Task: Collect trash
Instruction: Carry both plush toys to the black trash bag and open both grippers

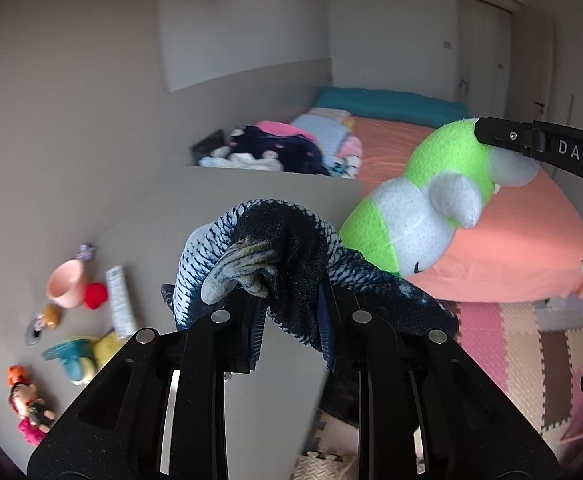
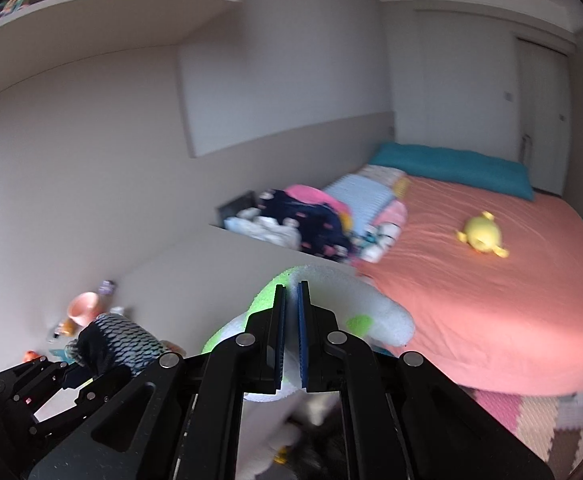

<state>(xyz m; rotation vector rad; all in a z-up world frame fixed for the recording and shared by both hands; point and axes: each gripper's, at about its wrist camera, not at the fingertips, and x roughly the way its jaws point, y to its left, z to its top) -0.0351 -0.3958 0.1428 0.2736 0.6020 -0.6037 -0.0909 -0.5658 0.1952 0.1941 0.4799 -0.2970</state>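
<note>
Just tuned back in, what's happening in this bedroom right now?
Both grippers are loaded. The left gripper holds a dark blue and white patterned fabric toy, lifted above the grey desk. The right gripper is clamped on a green and white plush toy, held up in front of the bed with the salmon-pink sheet. A small yellow plush lies on that bed.

two plush toys (image 1: 423, 208) (image 2: 481, 234), one pink bowl (image 1: 65, 284)

The plush (image 1: 423, 200) was lime green and white; the fish toy (image 1: 275, 248) dark blue, scale-patterned; the bed (image 2: 491, 280) beyond them salmon, its pillow (image 2: 451, 168) teal.
</note>
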